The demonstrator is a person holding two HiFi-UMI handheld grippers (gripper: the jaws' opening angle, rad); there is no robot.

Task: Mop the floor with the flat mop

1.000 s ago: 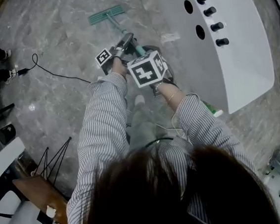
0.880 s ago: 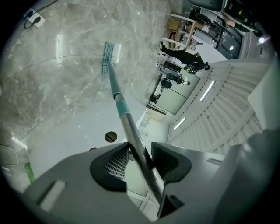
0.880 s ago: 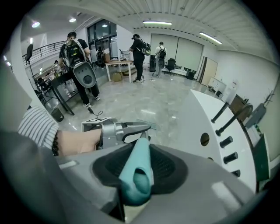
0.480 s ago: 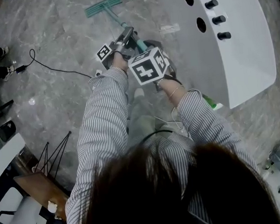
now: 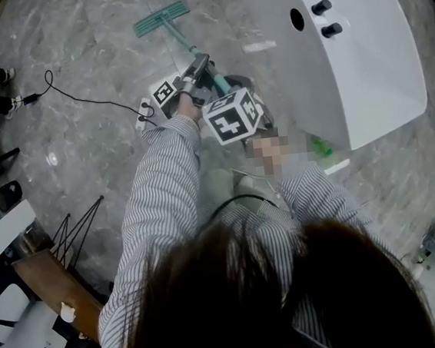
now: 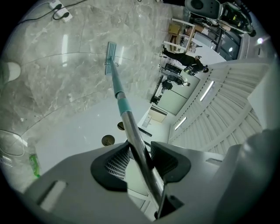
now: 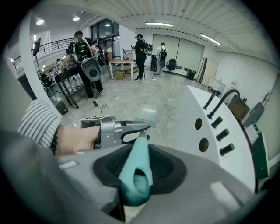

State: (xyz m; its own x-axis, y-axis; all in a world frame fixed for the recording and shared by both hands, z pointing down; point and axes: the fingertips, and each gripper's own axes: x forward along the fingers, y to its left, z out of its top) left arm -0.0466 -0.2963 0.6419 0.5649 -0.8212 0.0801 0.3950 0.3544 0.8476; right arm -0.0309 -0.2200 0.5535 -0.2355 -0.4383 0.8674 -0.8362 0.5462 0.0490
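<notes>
The flat mop's teal head (image 5: 161, 18) lies on the grey marble floor at the top of the head view, and its pole (image 5: 189, 47) slants down towards me. My left gripper (image 5: 195, 70) is shut on the metal part of the pole (image 6: 127, 118), with the mop head (image 6: 110, 57) far beyond it. My right gripper (image 5: 235, 117) sits lower on the pole, its marker cube facing up. In the right gripper view my right gripper (image 7: 138, 164) is shut on the teal handle end (image 7: 136, 175), and my left gripper (image 7: 116, 131) shows just ahead of it.
A large white counter unit (image 5: 359, 54) with black knobs stands close on the right. A black cable (image 5: 78, 99) and a power strip (image 5: 143, 111) lie on the floor at left. Chairs and stands crowd the lower left. People (image 7: 85, 61) stand farther off.
The mop head has slid slightly back towards me across the floor. Both grippers keep their hold on the pole and have dropped a little in the view.
</notes>
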